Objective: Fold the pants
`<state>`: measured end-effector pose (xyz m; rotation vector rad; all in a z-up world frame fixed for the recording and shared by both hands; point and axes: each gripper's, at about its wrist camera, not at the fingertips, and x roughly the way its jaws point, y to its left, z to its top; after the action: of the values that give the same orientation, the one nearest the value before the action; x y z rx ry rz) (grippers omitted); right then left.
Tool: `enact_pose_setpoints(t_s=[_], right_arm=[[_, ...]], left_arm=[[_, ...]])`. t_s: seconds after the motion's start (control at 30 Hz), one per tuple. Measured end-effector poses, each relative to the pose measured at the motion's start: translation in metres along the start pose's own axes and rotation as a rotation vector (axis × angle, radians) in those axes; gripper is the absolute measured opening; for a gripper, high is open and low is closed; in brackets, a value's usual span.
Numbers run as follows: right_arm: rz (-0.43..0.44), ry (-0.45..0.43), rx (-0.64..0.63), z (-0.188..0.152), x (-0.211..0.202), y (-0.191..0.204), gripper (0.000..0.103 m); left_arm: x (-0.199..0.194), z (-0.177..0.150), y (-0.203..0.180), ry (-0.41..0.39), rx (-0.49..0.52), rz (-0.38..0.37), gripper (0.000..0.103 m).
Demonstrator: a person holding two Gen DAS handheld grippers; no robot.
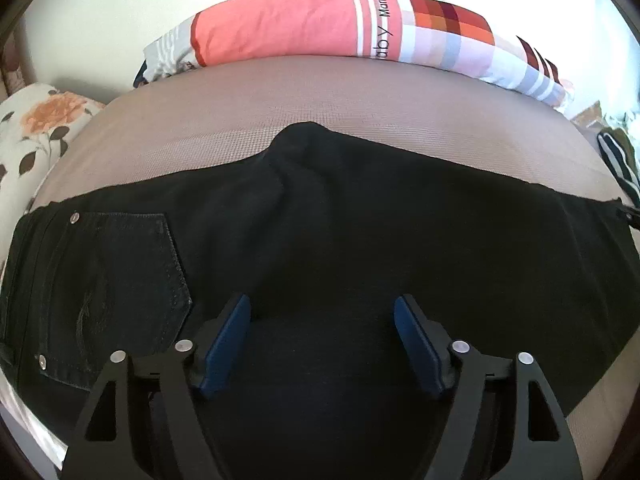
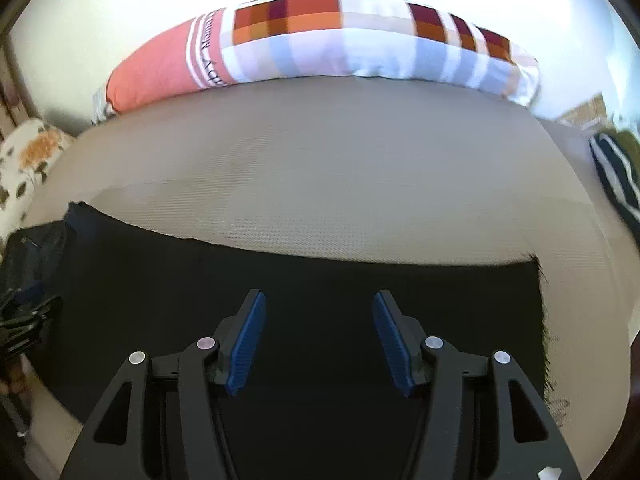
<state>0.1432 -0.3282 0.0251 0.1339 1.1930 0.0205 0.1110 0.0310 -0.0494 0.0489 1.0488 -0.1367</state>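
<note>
Black jeans (image 1: 360, 232) lie flat across a taupe bed, folded lengthwise. The back pocket (image 1: 120, 288) and waist are at the left in the left wrist view, with a crotch bump at the far edge. My left gripper (image 1: 322, 308) is open and empty, just above the seat area. In the right wrist view the leg part of the jeans (image 2: 320, 276) ends in a frayed hem (image 2: 542, 320) at the right. My right gripper (image 2: 319, 302) is open and empty above the leg. The left gripper (image 2: 24, 320) shows at that view's left edge.
A long pink and checked pillow (image 1: 320, 24) lies along the bed's far edge by the wall. A floral cushion (image 1: 36, 128) sits at the left. A dark striped garment (image 2: 616, 180) lies at the right. Bare mattress (image 2: 320, 168) lies beyond the jeans.
</note>
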Motion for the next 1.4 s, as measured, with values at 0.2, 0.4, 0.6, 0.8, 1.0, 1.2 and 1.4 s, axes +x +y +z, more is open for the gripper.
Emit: enact_pose_setpoints(t_s=[0.2,0.4,0.6,0.8,1.0,1.2,1.4], right_arm=[[0.141,0.070,0.166,-0.017,-0.015,-0.079,0.054],[0.237,0.096,0.369,-0.033,-0.021,-0.165,0.055],[0.349,0.127,0.453,-0.050,-0.016,-0.214,0.052],[0.452,0.136,0.493,-0.058,-0.005,-0.230,0.037],[0.536,0.145,0.466,-0.056,0.009,-0.231,0.025],[0.586,0.148,0.468,-0.047,0.027,-0.227,0.008],[0.539,0.124,0.473,-0.044,0.028,-0.216,0.007]], left_arm=[[0.000,-0.001,0.000,-0.008,0.001,0.005,0.078],[0.001,0.000,0.001,-0.003,0.002,0.007,0.080],[0.002,0.001,0.001,0.001,0.003,0.006,0.082],[0.003,0.002,0.001,0.005,0.005,0.011,0.084],[0.007,0.001,0.000,0.009,0.005,0.016,0.086],[0.011,0.001,0.001,0.009,0.002,0.022,0.087],[0.012,0.000,0.001,0.003,-0.003,0.029,0.088]])
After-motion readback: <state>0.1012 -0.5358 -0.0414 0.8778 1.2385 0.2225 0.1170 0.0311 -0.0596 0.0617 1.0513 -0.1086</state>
